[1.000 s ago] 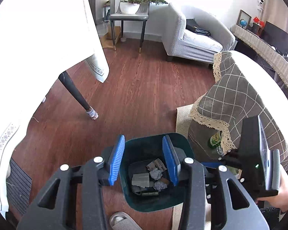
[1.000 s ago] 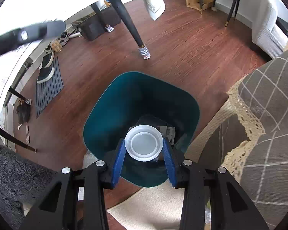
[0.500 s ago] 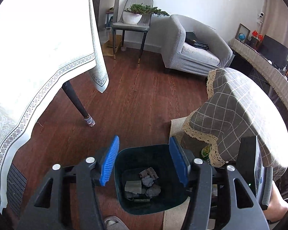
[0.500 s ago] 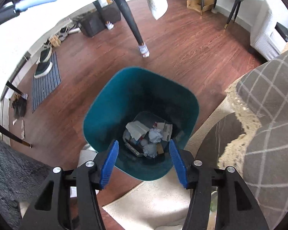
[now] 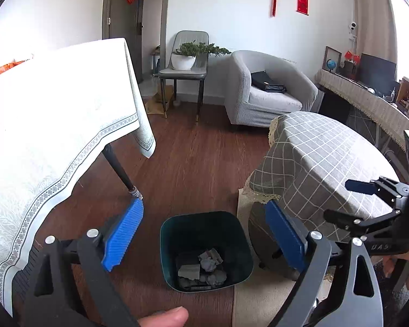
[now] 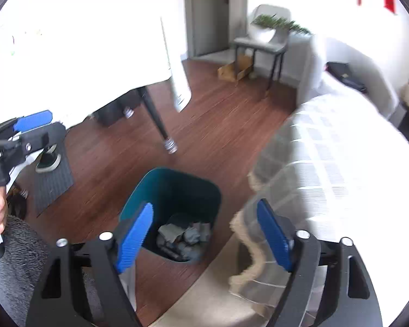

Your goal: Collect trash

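A dark teal trash bin (image 5: 238, 234) stands on the wooden floor, with crumpled paper and scraps (image 5: 201, 269) at its bottom. It also shows in the right wrist view (image 6: 212, 190), with the same trash (image 6: 184, 235) inside. My left gripper (image 5: 204, 234) is open and empty, raised well above the bin. My right gripper (image 6: 204, 234) is open and empty, also high above the bin and to its right. The right gripper shows at the right edge of the left wrist view (image 5: 379, 204). The left gripper shows at the left edge of the right wrist view (image 6: 21, 133).
A table with a white cloth (image 5: 54, 125) and a dark leg (image 5: 120, 171) stands left of the bin. A low table under a grey checked cloth (image 5: 327, 163) stands right of it, on a beige rug (image 5: 259, 294). An armchair (image 5: 267, 90) and a chair with a plant (image 5: 188, 62) stand behind.
The white lid held by my right gripper a second ago has dropped into the bin. Both grippers have opened wider and risen away from the bin, which looks smaller now.
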